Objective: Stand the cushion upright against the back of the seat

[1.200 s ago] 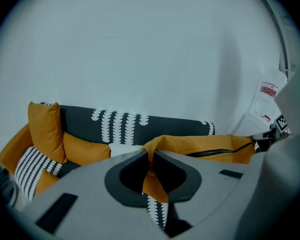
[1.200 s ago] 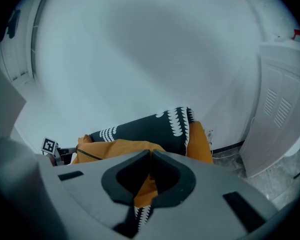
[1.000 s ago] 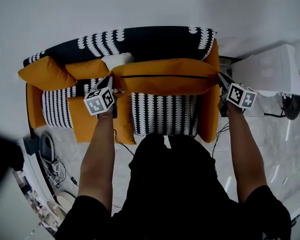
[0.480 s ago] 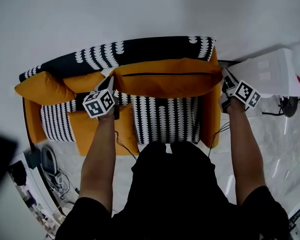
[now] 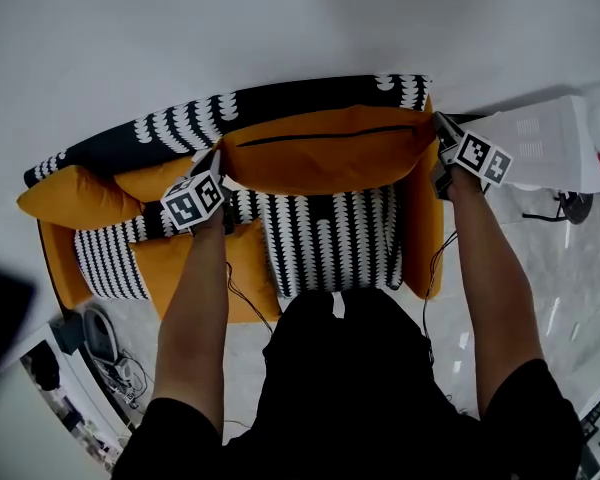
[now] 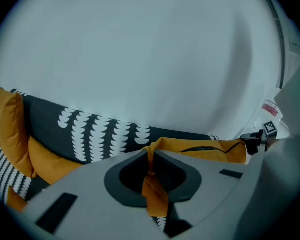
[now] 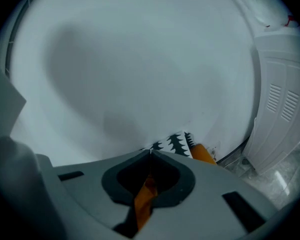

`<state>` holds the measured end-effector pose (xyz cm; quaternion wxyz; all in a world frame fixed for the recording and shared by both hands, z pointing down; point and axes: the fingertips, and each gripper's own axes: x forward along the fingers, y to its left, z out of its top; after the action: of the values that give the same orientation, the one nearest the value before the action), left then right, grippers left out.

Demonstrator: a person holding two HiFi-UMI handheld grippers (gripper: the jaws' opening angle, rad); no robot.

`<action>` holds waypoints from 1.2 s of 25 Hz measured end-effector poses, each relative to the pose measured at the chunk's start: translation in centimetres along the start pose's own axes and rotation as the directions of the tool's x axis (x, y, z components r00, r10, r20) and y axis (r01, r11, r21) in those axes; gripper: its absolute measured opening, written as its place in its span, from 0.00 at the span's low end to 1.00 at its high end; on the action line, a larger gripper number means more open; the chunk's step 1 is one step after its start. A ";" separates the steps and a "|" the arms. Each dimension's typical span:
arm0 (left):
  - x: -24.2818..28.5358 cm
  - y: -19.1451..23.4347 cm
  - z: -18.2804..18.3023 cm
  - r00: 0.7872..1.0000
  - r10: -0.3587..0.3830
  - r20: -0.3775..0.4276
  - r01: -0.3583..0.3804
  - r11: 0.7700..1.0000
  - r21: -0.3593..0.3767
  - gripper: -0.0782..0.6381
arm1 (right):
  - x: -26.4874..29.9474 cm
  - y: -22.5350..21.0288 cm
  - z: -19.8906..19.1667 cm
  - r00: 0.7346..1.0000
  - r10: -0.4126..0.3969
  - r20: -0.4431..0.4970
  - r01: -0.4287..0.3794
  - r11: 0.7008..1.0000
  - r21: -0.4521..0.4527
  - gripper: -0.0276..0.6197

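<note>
Left gripper and right gripper each pinch one end of the long orange cushion. In each gripper view the jaws are closed tight on a fold of orange fabric, the left at the left corner and the right at the right corner. Compared with a second ago, both hands have carried the cushion away from the person and toward the wall. It now overlaps much more of the dark patterned backrest, with its zip face turned up and its top edge near the top of the backrest on the right. It hangs between the grippers above the rear of the striped seat, tilted rather than flat. I judge it nearly placed, though its lower edge still seems to need setting down on the seat so it can lean without support. Around it, the sofa fills the middle of the head view, with the orange armrest close to the cushion's right end. A white cabinet stands just beside the right gripper and leaves that hand little room. On the left, two small orange pillows lie against the backrest, the nearer one just beside the left gripper. It could crowd that corner as the cushion settles.
</note>
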<state>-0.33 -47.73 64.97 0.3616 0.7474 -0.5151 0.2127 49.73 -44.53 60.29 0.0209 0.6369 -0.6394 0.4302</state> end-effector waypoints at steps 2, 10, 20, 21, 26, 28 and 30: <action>0.8 -0.3 0.1 1.000 -0.013 -0.009 0.014 1.000 0.023 0.17 | 0.9 -1.1 0.1 0.999 -0.039 -0.009 0.039 0.999 -0.012 0.10; 3.8 -0.2 1.9 0.998 -0.035 -0.045 0.036 0.999 0.016 0.17 | 4.2 -3.2 0.6 0.986 -0.139 -0.092 0.123 0.979 -0.165 0.10; 5.2 0.3 2.6 0.995 -0.003 -0.103 0.006 1.000 0.023 0.17 | 4.5 -3.8 1.1 0.967 -0.199 -0.158 0.163 0.963 -0.216 0.21; 5.2 0.4 2.7 0.995 0.001 -0.103 0.001 1.000 0.023 0.17 | 4.2 -4.1 1.1 0.966 -0.204 -0.158 0.169 0.964 -0.207 0.25; 5.2 0.1 2.8 0.994 0.009 -0.111 -0.006 1.000 0.028 0.18 | 2.1 -4.5 1.8 0.968 -0.211 -0.139 0.183 0.965 -0.186 0.30; 5.0 0.1 2.8 0.993 0.004 -0.117 0.000 0.999 0.038 0.18 | 1.1 -4.2 2.2 0.969 -0.213 -0.122 0.187 0.962 -0.198 0.30; 4.9 0.1 2.9 0.993 -0.003 -0.122 0.009 0.999 0.048 0.18 | 0.3 -3.5 2.5 0.973 -0.205 -0.106 0.180 0.962 -0.207 0.30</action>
<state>1.21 -52.93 66.52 0.3747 0.7432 -0.4846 0.2690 53.95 -45.57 60.69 0.1656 0.6624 -0.6110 0.4005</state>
